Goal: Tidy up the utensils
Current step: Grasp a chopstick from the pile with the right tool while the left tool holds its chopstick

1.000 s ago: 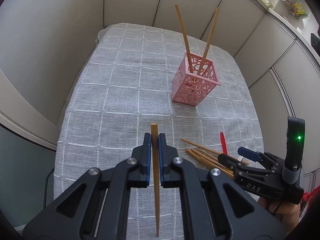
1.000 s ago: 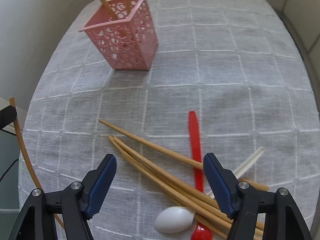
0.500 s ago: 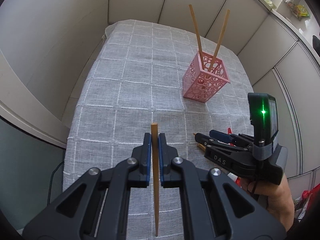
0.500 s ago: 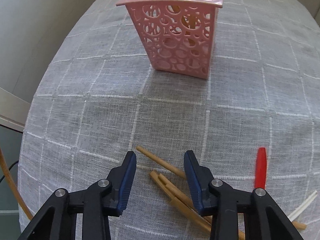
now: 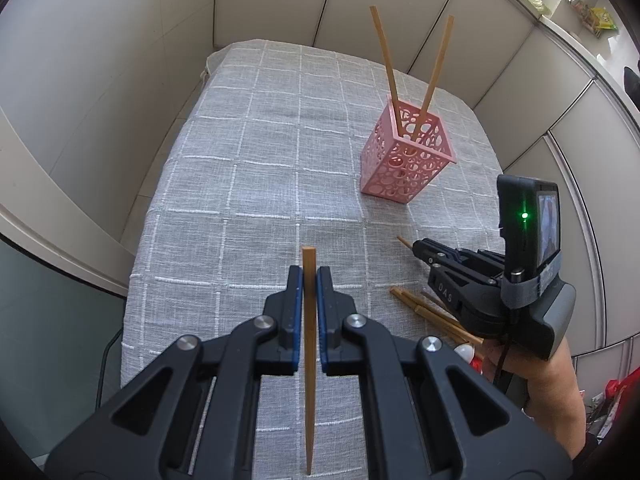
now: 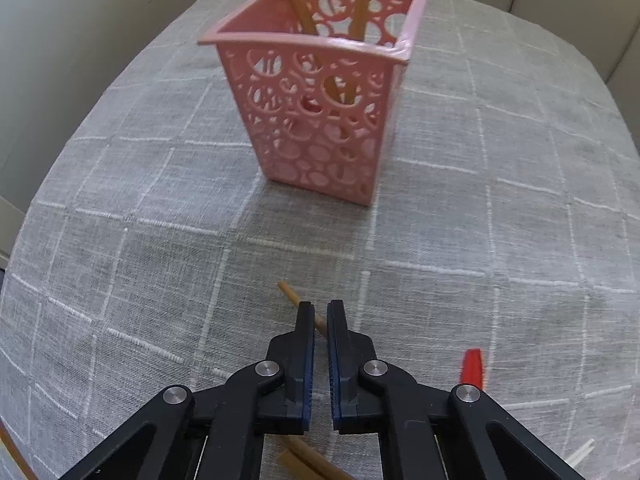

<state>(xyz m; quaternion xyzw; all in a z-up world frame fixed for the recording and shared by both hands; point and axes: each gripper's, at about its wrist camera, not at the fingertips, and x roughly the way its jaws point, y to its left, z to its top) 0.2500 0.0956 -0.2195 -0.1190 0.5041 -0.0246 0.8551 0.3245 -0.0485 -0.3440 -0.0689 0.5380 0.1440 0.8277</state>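
Chopsticks (image 5: 434, 316) lie loose near our pink holder (image 5: 406, 160). Right tongs (image 6: 321, 316), wide open a second ago, have closed onto one chopstick (image 6: 296, 300); left tongs (image 5: 308, 280) still clamp another (image 5: 308, 360). Lifting comes next.

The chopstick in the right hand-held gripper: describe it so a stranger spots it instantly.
Start at the pink basket on the grey checked cloth. Nearer the camera, one wooden chopstick pokes out toward the basket. It alone sits pinched in the right hand-held gripper.
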